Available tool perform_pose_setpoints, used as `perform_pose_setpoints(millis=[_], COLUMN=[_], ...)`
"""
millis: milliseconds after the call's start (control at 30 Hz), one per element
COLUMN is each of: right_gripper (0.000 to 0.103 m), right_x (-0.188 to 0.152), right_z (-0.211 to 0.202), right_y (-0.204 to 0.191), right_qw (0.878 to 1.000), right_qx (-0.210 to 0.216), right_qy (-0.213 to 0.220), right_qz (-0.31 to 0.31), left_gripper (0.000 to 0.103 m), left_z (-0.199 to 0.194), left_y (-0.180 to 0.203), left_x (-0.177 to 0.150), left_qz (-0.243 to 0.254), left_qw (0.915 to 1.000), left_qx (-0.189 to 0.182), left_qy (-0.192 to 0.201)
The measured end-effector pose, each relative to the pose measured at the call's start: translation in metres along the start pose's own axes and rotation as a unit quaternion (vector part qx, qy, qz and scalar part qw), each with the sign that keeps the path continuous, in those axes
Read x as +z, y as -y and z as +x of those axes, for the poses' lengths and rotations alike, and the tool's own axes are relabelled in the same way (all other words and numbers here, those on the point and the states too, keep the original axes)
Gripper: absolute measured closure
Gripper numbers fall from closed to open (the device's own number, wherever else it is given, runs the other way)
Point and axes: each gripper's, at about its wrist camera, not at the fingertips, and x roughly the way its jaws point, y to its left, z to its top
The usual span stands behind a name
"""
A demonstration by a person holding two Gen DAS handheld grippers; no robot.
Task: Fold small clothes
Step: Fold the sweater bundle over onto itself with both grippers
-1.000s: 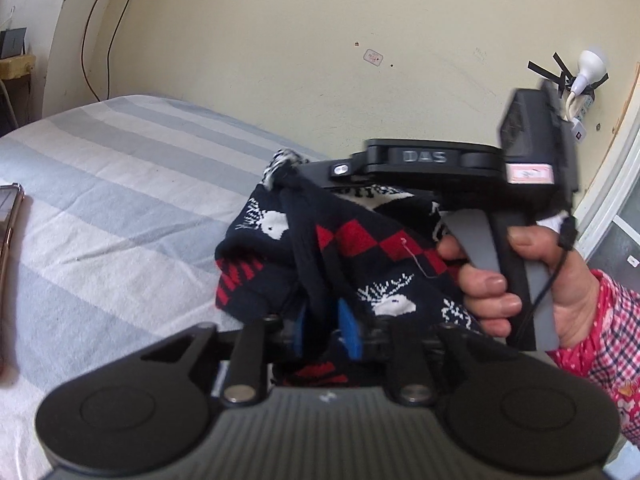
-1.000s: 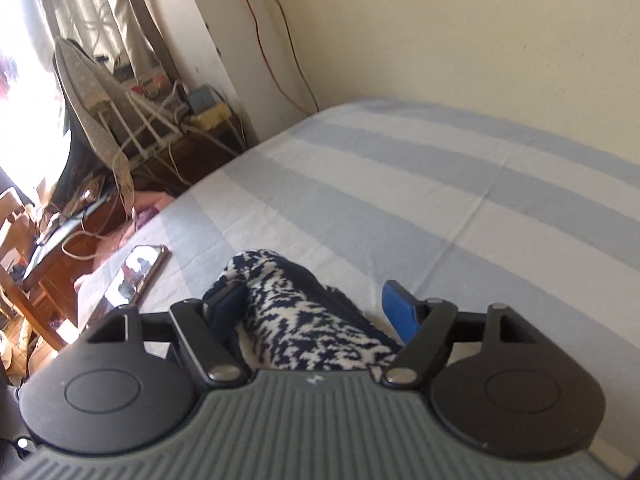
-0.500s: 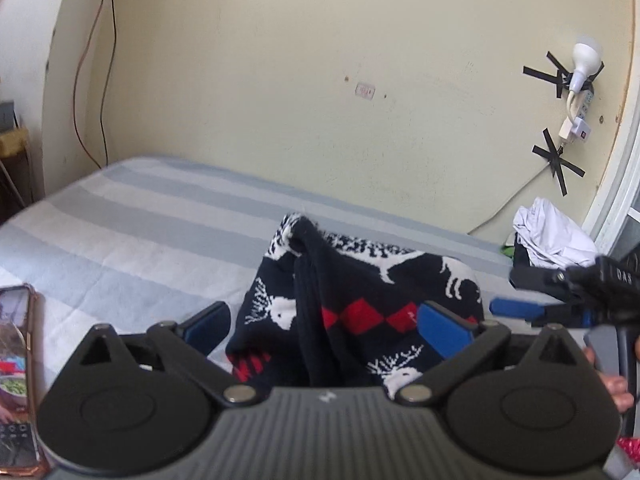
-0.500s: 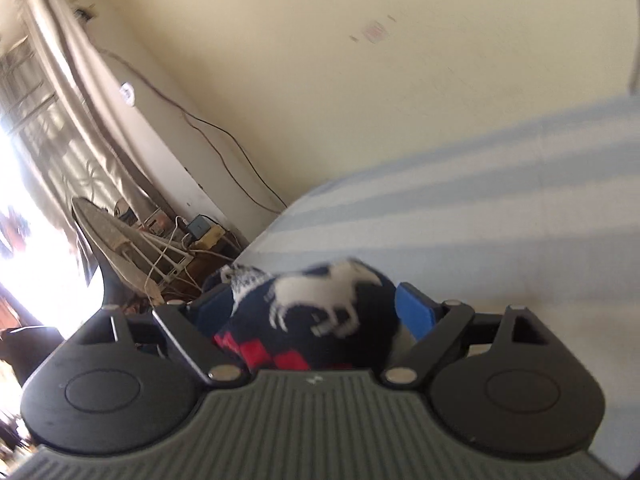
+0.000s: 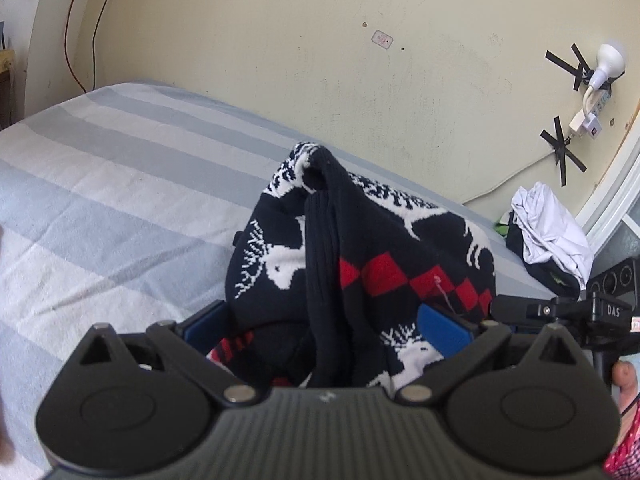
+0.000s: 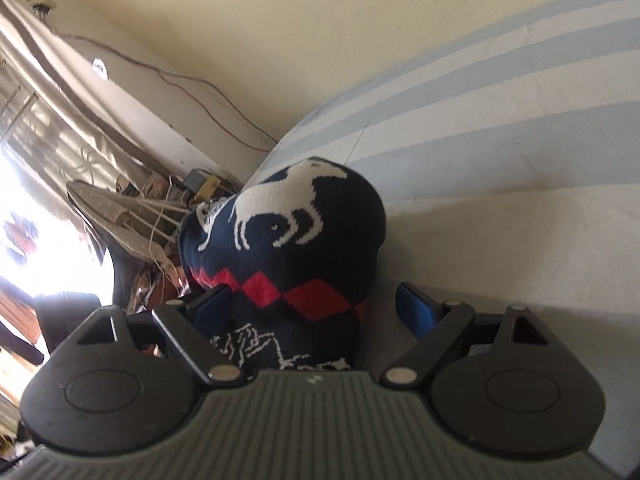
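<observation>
A navy knit garment [image 5: 360, 264] with white reindeer and red diamonds lies bunched on the striped bed [image 5: 120, 184]. My left gripper [image 5: 324, 324] is open, its blue pads [image 5: 444, 324] on either side of the bundle without pinching it. In the right wrist view the same garment [image 6: 288, 240] rises between the open fingers of my right gripper [image 6: 316, 304]; the right blue pad [image 6: 416, 312] stands clear of the cloth. The right gripper's body [image 5: 568, 312] shows at the right edge of the left wrist view.
A pile of white and dark clothes [image 5: 548, 240] lies at the bed's far right corner by the wall. A bulb and cables [image 5: 600, 72] are taped to the wall. An ironing board and clutter [image 6: 132, 216] stand beside the bed by the curtained window.
My left gripper has opened and let go of the garment. My right gripper has swung out from above the garment to its right side. The garment has settled on the bed.
</observation>
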Motion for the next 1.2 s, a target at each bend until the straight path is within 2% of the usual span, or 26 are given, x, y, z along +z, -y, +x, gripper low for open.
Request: perform_pose_setpoints(millis=[200,300,433,600,733,767,800,833,867,900,933,967,1033,1133,1200], right_gripper=[0.011,0.001,0.0,0.0,0.0,0.005,0.015,0.026,0.041,0.047,0.049,0.052,0.054,0.055,0.055], right_x=[0.0,-0.003,-0.009,-0.006,-0.007,-0.006,-0.005,-0.003,0.001,0.008,0.016,0.024,0.044,0.081,0.112], right_z=[0.013,0.023,0.026,0.026,0.024,0.024,0.024,0.025,0.027,0.029,0.031,0.035,0.045,0.066,0.086], right_y=[-0.01,-0.02,-0.026,-0.019,-0.016,-0.016,-0.015,-0.012,-0.008,-0.008,-0.011,-0.018,-0.037,-0.065,-0.076], right_qw=[0.999,0.998,0.995,0.997,0.996,0.997,0.997,0.998,0.999,0.999,0.999,0.998,0.995,0.986,0.984], right_qx=[0.007,0.006,0.001,0.014,0.012,0.013,0.012,0.016,0.014,0.016,0.018,0.015,0.01,0.025,0.041], right_qy=[-0.012,-0.006,0.0,0.003,0.0,-0.002,-0.003,-0.004,-0.01,-0.016,-0.02,-0.019,-0.012,0.007,0.022], right_qz=[-0.033,-0.064,-0.096,-0.081,-0.084,-0.08,-0.074,-0.058,-0.04,-0.033,-0.038,-0.055,-0.102,-0.163,-0.172], left_gripper=[0.0,0.0,0.0,0.0,0.002,0.005,0.012,0.024,0.03,0.04,0.048,0.049,0.05,0.05,0.05], left_z=[0.005,0.013,0.003,0.005,0.016,0.018,0.02,0.021,0.023,0.024,0.025,0.025,0.022,0.018,0.022], left_y=[0.004,-0.005,-0.019,-0.013,-0.003,-0.001,-0.002,-0.005,-0.01,-0.016,-0.02,-0.023,-0.026,-0.037,-0.049], left_x=[-0.001,0.001,0.003,0.0,-0.002,-0.001,0.001,0.005,0.011,0.018,0.027,0.037,0.061,0.109,0.147], left_qz=[0.023,0.023,0.014,-0.005,0.004,0.002,0.001,-0.006,-0.02,-0.037,-0.047,-0.051,-0.049,-0.039,-0.04], left_qw=[0.9997,0.9987,0.9983,0.998,0.9974,0.9978,0.9979,0.9976,0.9966,0.9953,0.9949,0.9952,0.9972,0.9985,0.9979], left_qx=[0.011,0.017,0.004,-0.029,-0.053,-0.051,-0.051,-0.054,-0.063,-0.072,-0.074,-0.071,-0.052,-0.024,-0.004], left_qy=[-0.004,-0.043,-0.056,-0.056,-0.049,-0.042,-0.04,-0.043,-0.049,-0.052,-0.05,-0.044,-0.022,0.029,0.052])
